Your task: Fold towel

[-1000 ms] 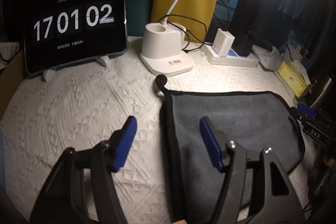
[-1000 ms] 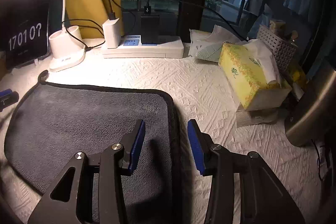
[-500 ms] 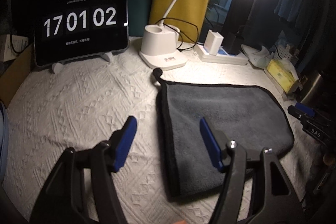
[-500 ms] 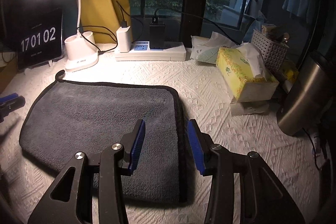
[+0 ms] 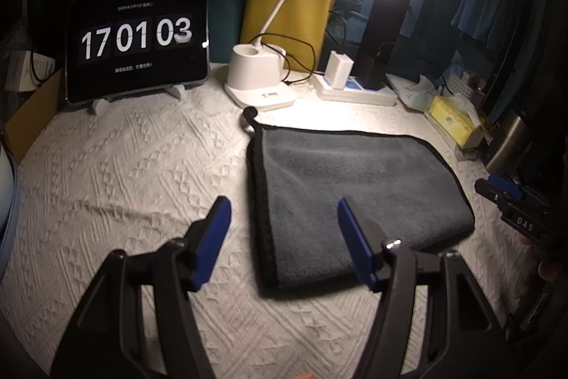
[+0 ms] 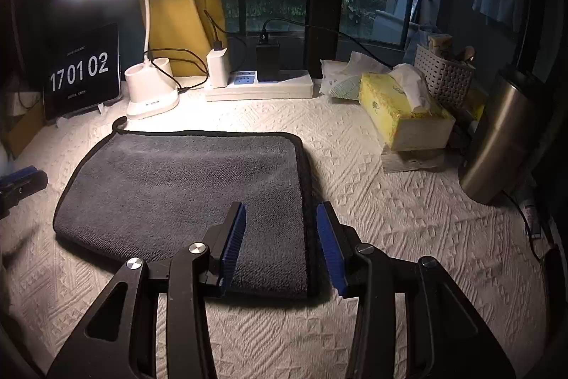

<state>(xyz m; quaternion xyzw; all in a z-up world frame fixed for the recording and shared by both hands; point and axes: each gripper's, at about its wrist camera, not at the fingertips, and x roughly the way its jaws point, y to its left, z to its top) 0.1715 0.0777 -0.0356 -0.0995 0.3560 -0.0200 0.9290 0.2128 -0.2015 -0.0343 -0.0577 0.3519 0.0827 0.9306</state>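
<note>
Towel [image 6: 184,190]: lay folded flat on the white textured cloth [image 5: 117,173], grey plush pile with a black bound hem; a black hanging loop [image 6: 119,125] curled off its far left corner.
Towel edges: the fold ran along the near side; hemmed edges ran along the far side and both short ends.
Open room: bare cloth lay to the left of the towel, in front of it, and to its right up to the tissue box [image 6: 401,116].
My left gripper [image 5: 284,229]: fingers spread wide, empty, held above the towel's left hem, not touching it.
My right gripper [image 6: 280,237]: fingers parted, empty, straddling the towel's right hem from above.
Far edge: desk lamp base [image 5: 257,84] just beyond the loop, power strip [image 6: 259,86] beside it, tablet clock [image 5: 136,41] at far left.
Right side: steel flask [image 6: 500,137] and white basket [image 6: 443,75], well apart from the towel.
</note>
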